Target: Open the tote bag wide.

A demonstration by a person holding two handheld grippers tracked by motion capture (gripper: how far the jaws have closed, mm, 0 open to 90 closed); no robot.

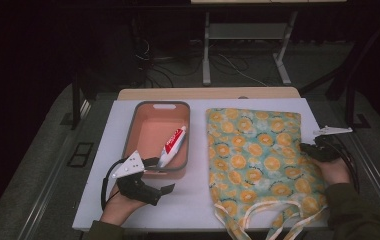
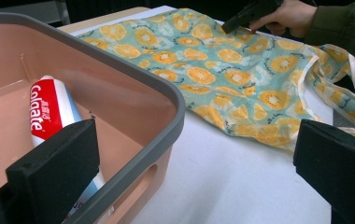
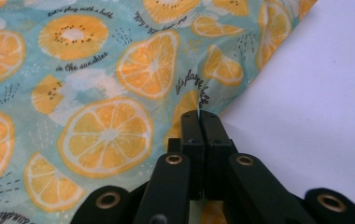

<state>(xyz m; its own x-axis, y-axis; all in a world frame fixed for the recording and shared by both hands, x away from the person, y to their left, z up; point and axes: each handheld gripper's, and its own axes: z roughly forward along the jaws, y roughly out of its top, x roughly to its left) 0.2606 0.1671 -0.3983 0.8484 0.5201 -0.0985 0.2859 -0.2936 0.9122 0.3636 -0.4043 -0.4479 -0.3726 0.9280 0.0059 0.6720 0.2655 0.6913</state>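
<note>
My right fingers (image 3: 199, 122) pinch shut on the right edge of the orange-print bag (image 1: 253, 150); my left fingers (image 1: 164, 191) stand wide near the pink bin (image 1: 137, 122).

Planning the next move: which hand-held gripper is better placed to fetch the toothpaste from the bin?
Left. The left hand-held gripper stands open by the pink bin holding the toothpaste; the right hand-held gripper is shut on the bag's edge.
</note>
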